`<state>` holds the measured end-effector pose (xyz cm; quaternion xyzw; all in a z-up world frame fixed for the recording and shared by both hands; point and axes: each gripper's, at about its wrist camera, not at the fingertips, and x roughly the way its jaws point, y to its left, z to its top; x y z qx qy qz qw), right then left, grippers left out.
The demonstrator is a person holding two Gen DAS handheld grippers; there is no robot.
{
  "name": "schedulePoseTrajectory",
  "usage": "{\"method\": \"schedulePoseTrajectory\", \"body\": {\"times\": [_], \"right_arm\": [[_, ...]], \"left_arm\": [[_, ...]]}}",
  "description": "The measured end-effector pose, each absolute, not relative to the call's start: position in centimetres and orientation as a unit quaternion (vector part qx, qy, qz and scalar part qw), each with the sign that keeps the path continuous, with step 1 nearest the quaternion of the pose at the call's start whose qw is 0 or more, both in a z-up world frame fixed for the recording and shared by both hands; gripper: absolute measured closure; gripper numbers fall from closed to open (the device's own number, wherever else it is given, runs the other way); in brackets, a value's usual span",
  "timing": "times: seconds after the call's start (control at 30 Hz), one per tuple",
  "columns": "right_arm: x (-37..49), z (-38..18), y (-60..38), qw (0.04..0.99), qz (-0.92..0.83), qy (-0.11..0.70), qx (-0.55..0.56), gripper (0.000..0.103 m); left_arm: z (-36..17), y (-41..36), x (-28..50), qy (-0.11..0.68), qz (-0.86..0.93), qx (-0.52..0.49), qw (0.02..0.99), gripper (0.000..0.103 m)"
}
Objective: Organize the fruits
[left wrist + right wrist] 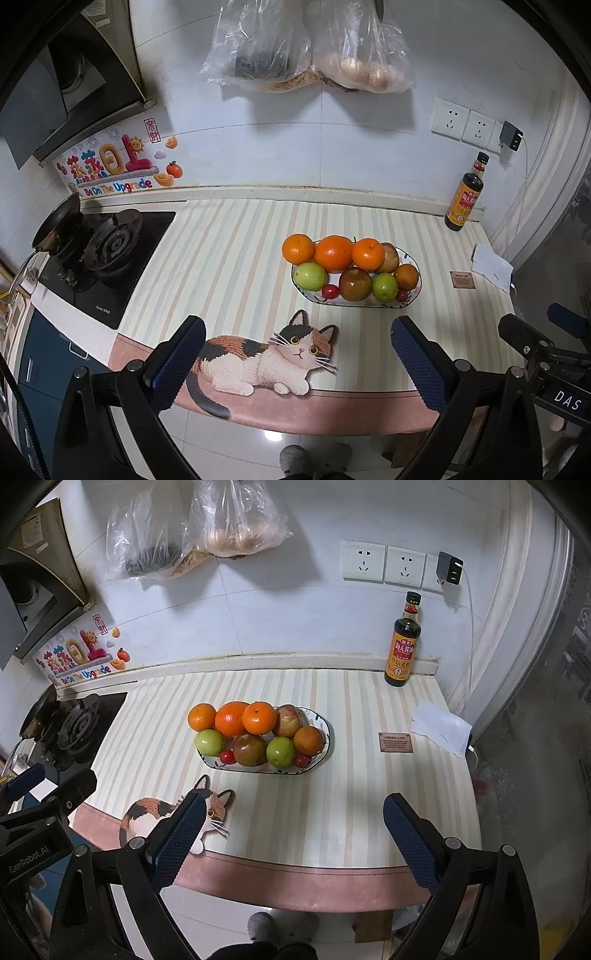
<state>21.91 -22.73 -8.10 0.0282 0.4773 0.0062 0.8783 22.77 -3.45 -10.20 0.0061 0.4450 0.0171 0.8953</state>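
An oval plate (416, 291) with a dark rim sits on the striped mat (240, 258) toward the middle of the counter, and all the fruit is piled on it. Along the far side lie three oranges (333, 253) in a row, touching one another, with a reddish apple (389, 257) just behind the rightmost of them. On the near side a green fruit (311, 276) lies at the left, a dark red-brown apple (355, 284) in the middle, a second green fruit (384, 287) to its right, and a darker orange (406, 277) at the right end. Two small red tomatoes (330, 291) are tucked at the near rim, one left of the brown apple and one at the right. The left gripper (298, 363) hovers near the front edge of the counter, above the cat picture (266, 356) on the mat, its jaws spread wide apart and holding nothing, clear of the plate. The right gripper (291, 843) hangs beside it at the same edge, likewise gaping wide and empty, touching nothing. A dark sauce bottle (402, 642) stands upright against the back wall at the right, under the wall sockets (384, 563). A small brown label (395, 742) and a white paper (441, 727) lie on the mat right of the plate. A gas stove (107, 251) sits at the left, and plastic bags (306, 44) hang on the wall above.
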Motion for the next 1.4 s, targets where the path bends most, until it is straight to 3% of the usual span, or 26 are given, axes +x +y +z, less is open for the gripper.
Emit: {"method": "schedulePoseTrajectory", "body": {"times": [1.4], "right_arm": [[21.5, -6.8, -23.7, 0.882, 0.008, 0.469, 0.035, 0.004]], "left_arm": [[-8.8, -4.5, 22.1, 0.430, 0.010, 0.013, 0.903, 0.000]]}}
